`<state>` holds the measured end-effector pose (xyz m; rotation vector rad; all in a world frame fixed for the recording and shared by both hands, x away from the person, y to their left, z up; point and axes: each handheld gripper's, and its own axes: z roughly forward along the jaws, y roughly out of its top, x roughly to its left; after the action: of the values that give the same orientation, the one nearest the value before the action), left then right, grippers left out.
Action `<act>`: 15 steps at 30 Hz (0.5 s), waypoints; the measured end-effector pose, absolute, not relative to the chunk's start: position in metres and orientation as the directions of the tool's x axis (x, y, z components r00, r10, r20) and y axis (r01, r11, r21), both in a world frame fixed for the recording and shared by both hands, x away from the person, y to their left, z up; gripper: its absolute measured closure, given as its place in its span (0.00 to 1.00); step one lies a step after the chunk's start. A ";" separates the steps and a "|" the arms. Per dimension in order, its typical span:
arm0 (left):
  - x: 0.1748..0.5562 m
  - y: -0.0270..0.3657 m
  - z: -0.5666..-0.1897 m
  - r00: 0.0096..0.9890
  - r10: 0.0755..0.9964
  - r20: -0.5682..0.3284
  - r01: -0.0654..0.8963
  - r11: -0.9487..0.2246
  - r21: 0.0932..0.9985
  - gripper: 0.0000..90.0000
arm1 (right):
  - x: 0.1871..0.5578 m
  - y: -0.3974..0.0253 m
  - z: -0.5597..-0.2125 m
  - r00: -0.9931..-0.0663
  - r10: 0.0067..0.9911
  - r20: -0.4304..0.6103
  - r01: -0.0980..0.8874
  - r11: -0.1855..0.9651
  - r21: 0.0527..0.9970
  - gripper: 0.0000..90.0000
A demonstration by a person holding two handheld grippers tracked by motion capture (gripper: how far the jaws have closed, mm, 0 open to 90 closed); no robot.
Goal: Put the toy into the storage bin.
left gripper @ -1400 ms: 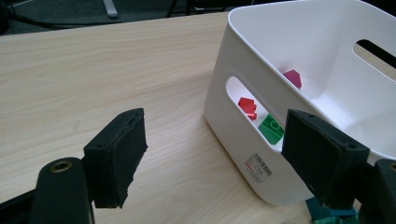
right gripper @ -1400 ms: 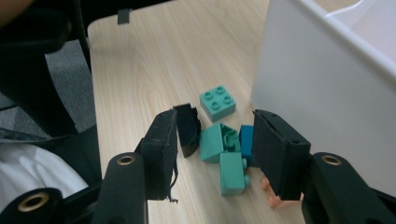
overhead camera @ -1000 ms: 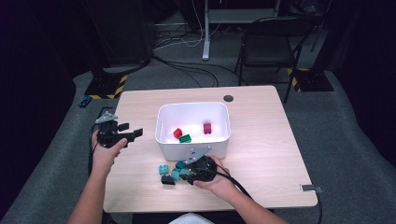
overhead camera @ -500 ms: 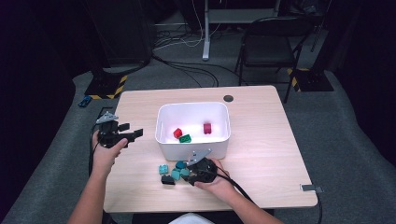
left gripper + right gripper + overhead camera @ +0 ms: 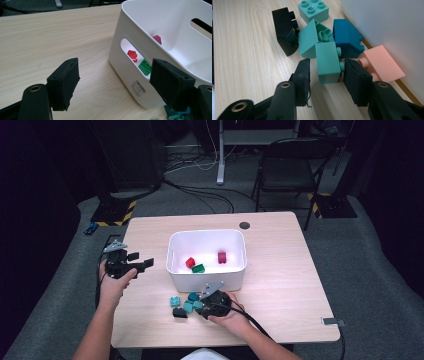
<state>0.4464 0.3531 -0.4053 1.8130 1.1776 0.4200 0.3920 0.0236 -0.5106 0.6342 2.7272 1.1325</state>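
A white bin [image 5: 207,275] stands mid-table and holds a red brick [image 5: 190,262], a green brick [image 5: 198,268] and a magenta brick [image 5: 222,257]. In front of it lies a small pile of loose bricks [image 5: 184,305]. My right gripper [image 5: 327,65] is low over this pile, open, its jaws on either side of a teal brick [image 5: 325,58] that lies on the table. Around that brick lie a black brick [image 5: 284,30], a teal slope brick [image 5: 308,42], a dark blue brick [image 5: 345,37] and a salmon brick [image 5: 382,63]. My left gripper [image 5: 142,262] is open and holds nothing, left of the bin [image 5: 130,75].
A light teal square brick [image 5: 313,10] lies at the pile's far end. The bin's wall [image 5: 387,20] rises close on the right of my right gripper. A dark round cap [image 5: 244,225] sits near the table's far edge. Chairs and cables are on the floor beyond.
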 end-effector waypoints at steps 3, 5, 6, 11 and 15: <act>0.446 0.353 -0.405 0.487 0.854 -0.183 0.545 -0.134 0.827 0.26 | 0.392 0.024 -0.512 -0.904 0.424 0.047 0.336 0.638 0.693 0.67; 0.446 0.353 -0.405 0.487 0.854 -0.182 0.545 -0.134 0.827 0.26 | 0.391 0.024 -0.513 -0.905 0.422 0.054 0.340 0.641 0.688 0.72; 0.446 0.353 -0.405 0.486 0.854 -0.182 0.545 -0.134 0.827 0.26 | 0.391 0.024 -0.513 -0.906 0.419 0.058 0.342 0.645 0.684 0.72; 0.446 0.353 -0.405 0.486 0.855 -0.182 0.546 -0.135 0.827 0.26 | 0.390 0.025 -0.513 -0.909 0.412 0.068 0.343 0.643 0.685 0.74; 0.446 0.354 -0.405 0.486 0.855 -0.182 0.546 -0.135 0.827 0.26 | 0.388 0.025 -0.512 -0.914 0.397 0.075 0.338 0.648 0.683 0.74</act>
<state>0.4463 0.3536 -0.4053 1.8117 1.1790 0.4214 0.3884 0.0249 -0.5121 0.6209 2.7771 1.1260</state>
